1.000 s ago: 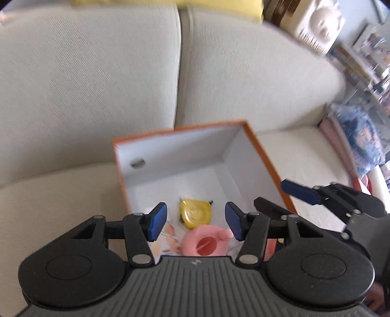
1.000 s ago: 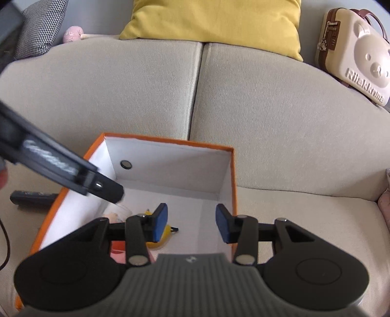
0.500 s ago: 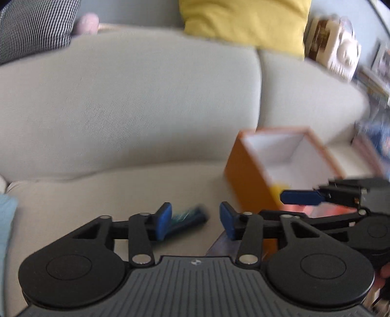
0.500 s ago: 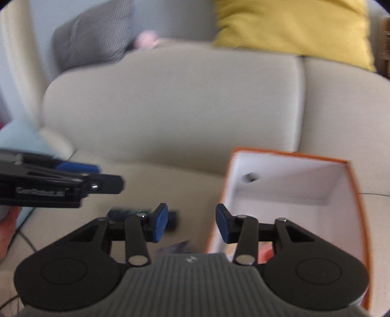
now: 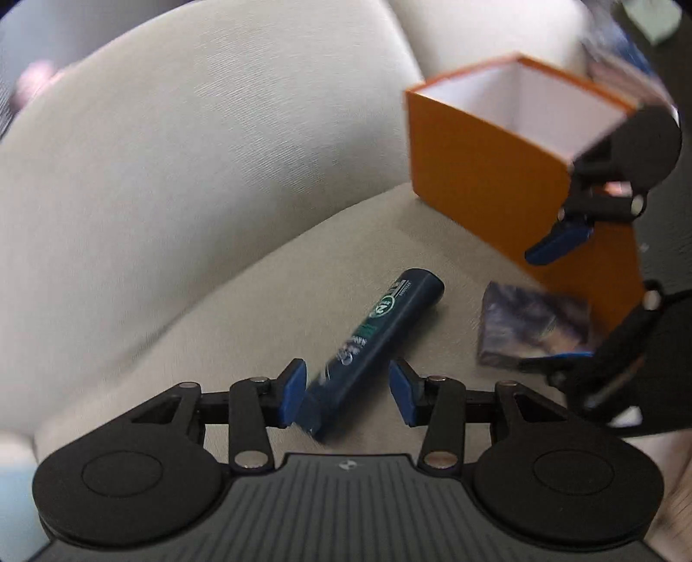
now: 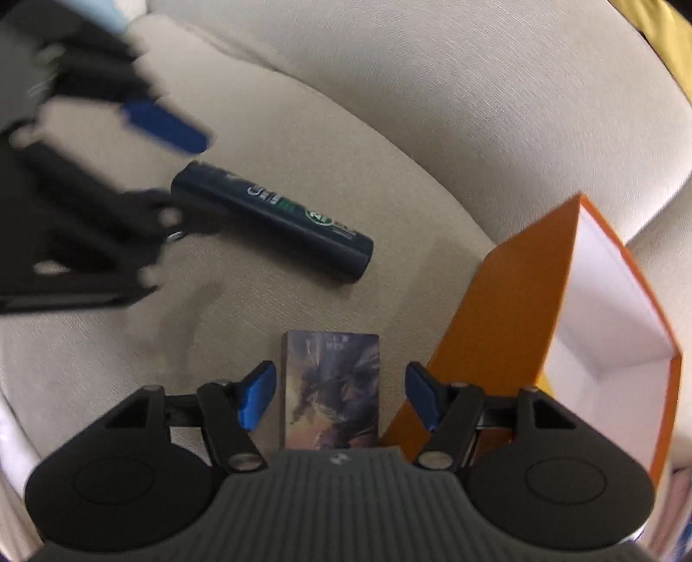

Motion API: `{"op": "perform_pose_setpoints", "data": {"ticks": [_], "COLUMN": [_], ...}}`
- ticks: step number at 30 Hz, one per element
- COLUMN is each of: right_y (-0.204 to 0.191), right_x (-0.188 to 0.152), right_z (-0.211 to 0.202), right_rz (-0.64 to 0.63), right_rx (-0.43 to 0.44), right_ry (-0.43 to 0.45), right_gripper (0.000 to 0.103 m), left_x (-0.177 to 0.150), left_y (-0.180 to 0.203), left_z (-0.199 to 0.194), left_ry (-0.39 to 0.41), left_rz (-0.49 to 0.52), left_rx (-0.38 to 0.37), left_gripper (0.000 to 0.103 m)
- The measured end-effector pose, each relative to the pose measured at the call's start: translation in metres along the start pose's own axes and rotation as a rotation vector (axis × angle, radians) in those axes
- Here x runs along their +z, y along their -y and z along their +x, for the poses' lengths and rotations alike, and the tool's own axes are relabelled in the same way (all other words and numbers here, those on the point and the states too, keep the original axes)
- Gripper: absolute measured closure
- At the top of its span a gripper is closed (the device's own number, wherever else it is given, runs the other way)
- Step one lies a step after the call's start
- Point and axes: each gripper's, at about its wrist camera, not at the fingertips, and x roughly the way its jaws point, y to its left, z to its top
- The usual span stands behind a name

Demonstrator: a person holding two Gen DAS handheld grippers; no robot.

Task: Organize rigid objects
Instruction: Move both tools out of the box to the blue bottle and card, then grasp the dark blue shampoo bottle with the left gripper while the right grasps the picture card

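Note:
A dark blue tube (image 5: 375, 337) lies on the beige sofa seat; its near end sits between the pads of my open left gripper (image 5: 347, 393). It also shows in the right wrist view (image 6: 277, 216). A small card box with a dark picture (image 6: 332, 389) lies flat beside the orange box (image 6: 510, 328), between the pads of my open right gripper (image 6: 341, 397). In the left wrist view the card box (image 5: 534, 330) lies right of the tube, beside the orange box (image 5: 484, 173). Neither gripper holds anything.
The orange box is open at the top with a white inside (image 6: 605, 328). The sofa backrest (image 5: 194, 151) rises behind the seat. A yellow cushion (image 6: 679, 39) shows at the upper right edge.
Both grippers have swung left away from the orange box and down toward the sofa seat. The left now straddles the tube, the right straddles the card box, and the right has opened wider.

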Motion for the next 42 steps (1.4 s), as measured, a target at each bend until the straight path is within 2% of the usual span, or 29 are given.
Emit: {"op": "perform_pose_setpoints", "data": {"ticks": [2, 5, 7, 9, 13, 17, 18, 23, 29, 34, 37, 42], "right_y": [-0.011, -0.007, 0.002, -0.001, -0.006, -0.002, 0.001, 0.009, -0.014, -0.038, -0.039, -0.022], "right_x": [0.001, 0.0, -0.003, -0.005, -0.004, -0.004, -0.004, -0.005, -0.002, 0.007, 0.009, -0.012], "right_z": [0.003, 0.017, 0.029, 0.033, 0.039, 0.042, 0.041, 0.036, 0.022, 0.012, 0.01, 0.013], "right_rz": [-0.045, -0.055, -0.037, -0.059, -0.072, -0.055, -0.046, 0.003, 0.034, 0.073, 0.121, 0.197], "right_rx": [-0.006, -0.007, 0.01, -0.017, -0.047, -0.03, -0.021, 0.017, 0.06, 0.146, 0.233, 0.272], "right_ry": [-0.017, -0.072, -0.104, -0.098, -0.104, -0.099, -0.093, -0.073, -0.029, 0.018, 0.03, 0.028], "right_gripper": [0.038, 0.038, 0.038, 0.036, 0.035, 0.036, 0.039, 0.041, 0.041, 0.041, 0.037, 0.037], "left_x": [-0.004, -0.008, -0.008, -0.008, -0.007, -0.012, -0.015, -0.039, -0.092, -0.137, -0.15, -0.148], "left_y": [0.004, 0.001, 0.0, 0.001, 0.001, -0.004, -0.006, -0.018, -0.025, -0.038, -0.042, -0.039], "left_z": [0.009, 0.022, 0.031, 0.04, 0.05, 0.044, 0.04, 0.019, -0.015, -0.039, -0.046, -0.05], "left_ry": [0.003, 0.002, 0.002, -0.004, -0.016, -0.012, -0.017, -0.081, -0.158, -0.148, -0.141, -0.119], "left_rz": [0.07, 0.097, 0.09, 0.091, 0.053, -0.08, -0.123, -0.355, -0.609, -0.844, -0.902, -0.855], "left_rx": [-0.019, -0.06, -0.072, -0.044, -0.047, -0.046, -0.05, -0.063, -0.046, -0.115, -0.14, -0.126], "left_gripper": [0.05, 0.05, 0.05, 0.048, 0.049, 0.055, 0.057, 0.062, 0.064, 0.064, 0.064, 0.063]}}
